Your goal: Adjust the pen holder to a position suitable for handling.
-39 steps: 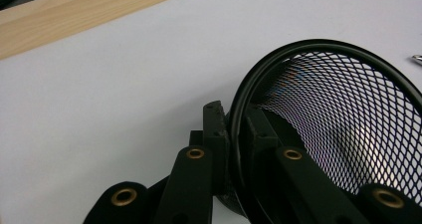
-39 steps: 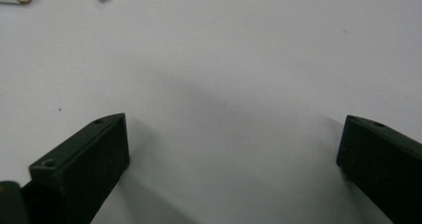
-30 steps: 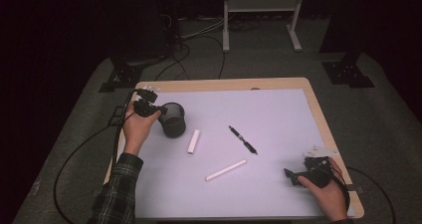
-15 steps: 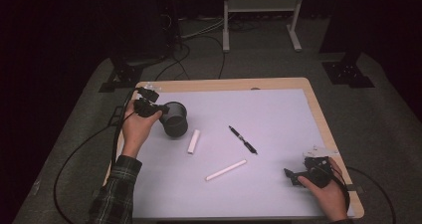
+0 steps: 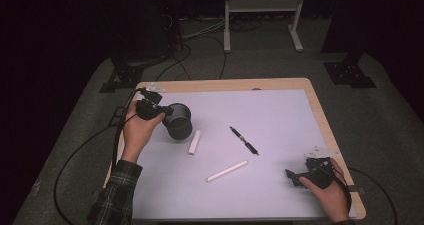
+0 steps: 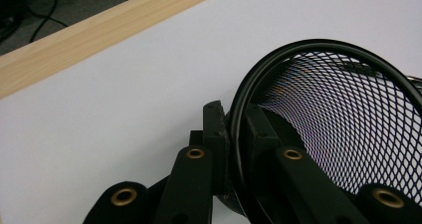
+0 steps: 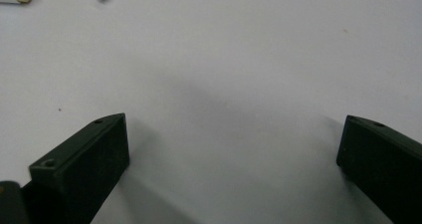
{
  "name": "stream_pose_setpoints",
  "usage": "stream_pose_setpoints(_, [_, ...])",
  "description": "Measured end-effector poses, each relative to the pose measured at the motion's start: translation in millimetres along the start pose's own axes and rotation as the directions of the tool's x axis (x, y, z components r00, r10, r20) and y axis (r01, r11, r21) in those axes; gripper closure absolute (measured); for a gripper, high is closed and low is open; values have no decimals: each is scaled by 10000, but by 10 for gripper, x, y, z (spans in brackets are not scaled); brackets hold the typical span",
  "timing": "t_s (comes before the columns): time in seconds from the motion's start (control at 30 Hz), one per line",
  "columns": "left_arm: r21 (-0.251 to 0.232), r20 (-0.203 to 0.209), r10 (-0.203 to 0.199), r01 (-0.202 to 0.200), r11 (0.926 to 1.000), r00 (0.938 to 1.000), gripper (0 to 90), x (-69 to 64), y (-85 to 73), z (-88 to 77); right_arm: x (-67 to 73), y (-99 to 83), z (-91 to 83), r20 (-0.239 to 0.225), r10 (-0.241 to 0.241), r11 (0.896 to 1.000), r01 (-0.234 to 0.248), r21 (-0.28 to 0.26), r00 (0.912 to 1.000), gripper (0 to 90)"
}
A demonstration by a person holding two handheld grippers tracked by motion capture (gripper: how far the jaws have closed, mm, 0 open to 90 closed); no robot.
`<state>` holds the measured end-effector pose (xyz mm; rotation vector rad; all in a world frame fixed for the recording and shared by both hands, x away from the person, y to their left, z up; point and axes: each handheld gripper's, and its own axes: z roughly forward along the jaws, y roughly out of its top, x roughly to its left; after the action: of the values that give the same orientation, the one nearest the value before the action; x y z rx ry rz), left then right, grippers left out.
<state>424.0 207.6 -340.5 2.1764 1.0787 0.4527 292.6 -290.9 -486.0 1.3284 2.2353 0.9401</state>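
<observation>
Our left hand-held gripper (image 6: 234, 134) clamps the rim of a tilted black mesh cup (image 5: 178, 121) over the tabletop (image 5: 280, 115). Our right hand-held gripper (image 7: 234, 149) rests with jaws spread wide, holding nothing.

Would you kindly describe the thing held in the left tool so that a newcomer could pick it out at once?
Start at the white mat on the wooden table and go to its left edge, where the left tool is. Its jaws are clamped on the rim of a black wire-mesh cup, tipped on its side. It is the only round, hollow, see-through item; the black pen and two white sticks nearby are thin.
</observation>
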Motion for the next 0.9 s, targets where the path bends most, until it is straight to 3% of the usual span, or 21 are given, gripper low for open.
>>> stream_pose_setpoints(0.33, [8, 402, 296, -296, 9996, 9988, 827, -183, 7, -13, -3, 0, 1, 12, -39, 10000, 39, -23, 10000, 0])
stream_pose_setpoints(0.9, [135, 884, 946, -961, 9953, 9916, 829, -455, 18, -28, -3, 0, 2, 12, -38, 10000, 38, -27, 10000, 0])
